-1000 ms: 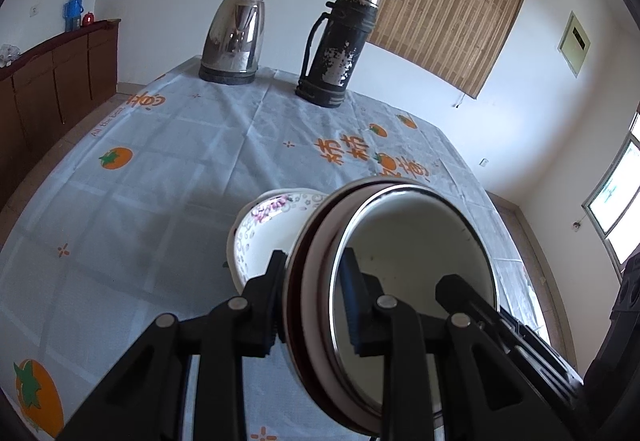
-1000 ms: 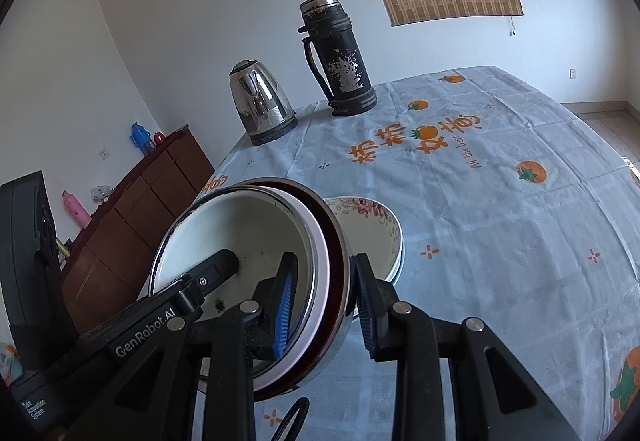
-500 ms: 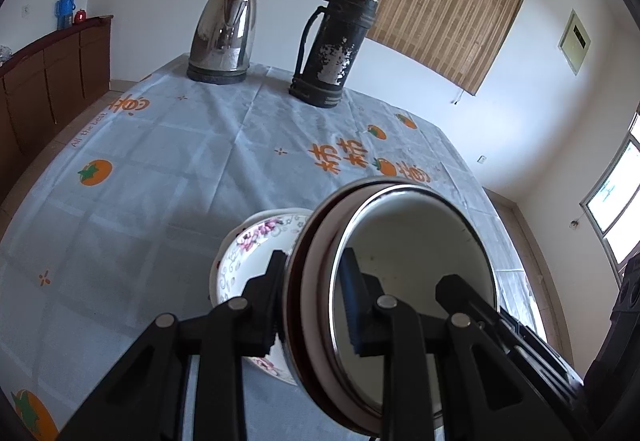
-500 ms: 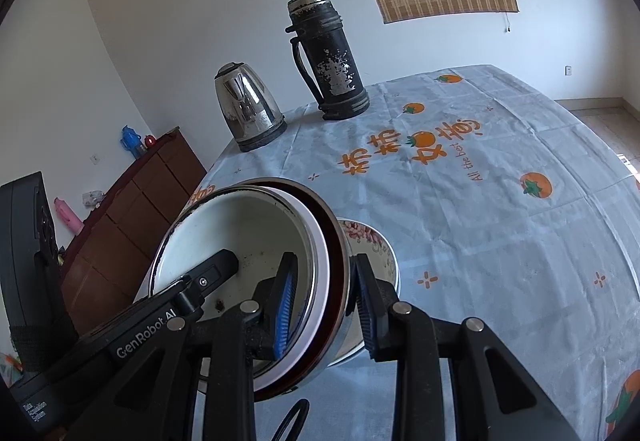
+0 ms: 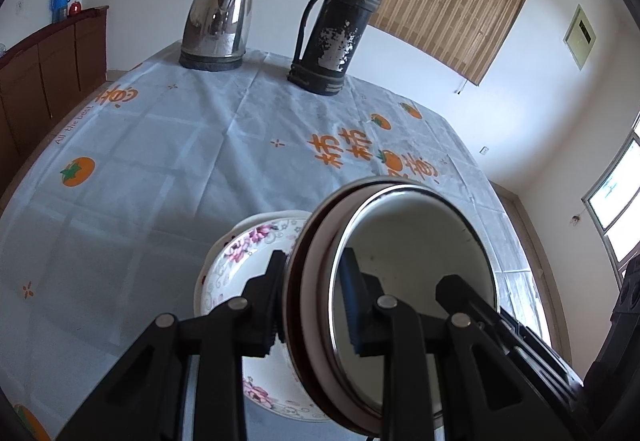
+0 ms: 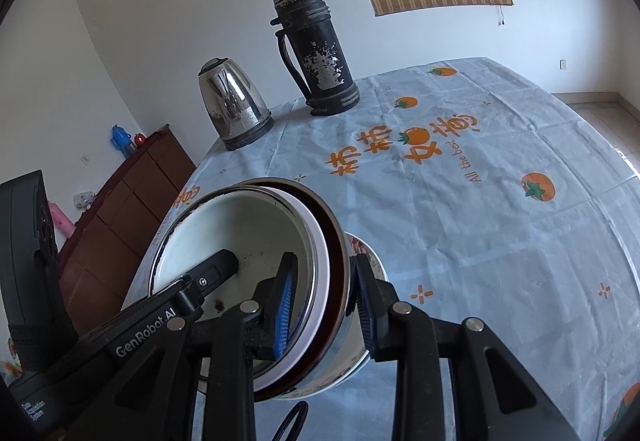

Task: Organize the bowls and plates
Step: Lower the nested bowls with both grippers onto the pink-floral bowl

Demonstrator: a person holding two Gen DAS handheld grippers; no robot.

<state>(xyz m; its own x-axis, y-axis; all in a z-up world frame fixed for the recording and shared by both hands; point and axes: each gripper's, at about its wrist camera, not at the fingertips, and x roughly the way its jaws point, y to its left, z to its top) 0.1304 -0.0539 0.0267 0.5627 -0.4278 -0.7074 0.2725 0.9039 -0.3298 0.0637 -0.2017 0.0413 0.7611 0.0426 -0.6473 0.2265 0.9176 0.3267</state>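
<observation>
A nested stack of bowls (image 5: 416,261), a white enamel one inside a dark red one inside a steel one, hangs tilted above the table. My left gripper (image 5: 314,301) is shut on its left rim and my right gripper (image 6: 325,301) is shut on its right rim, each with one finger inside and one outside. The same bowl stack (image 6: 240,233) fills the lower left of the right wrist view. Under the stack a floral plate (image 5: 240,261) lies on the tablecloth, partly hidden by the bowls; only a sliver of the plate (image 6: 374,255) shows in the right wrist view.
A steel kettle (image 5: 218,21) and a worn black flask (image 5: 336,29) stand at the table's far end. The pale blue cloth (image 5: 160,145) with orange fruit prints covers the table. A brown cabinet (image 5: 40,69) runs along the left wall.
Both grippers have carried the bowl stack forward across the table toward the kettle and flask. The floral plate now sits closer, more beneath the stack.
</observation>
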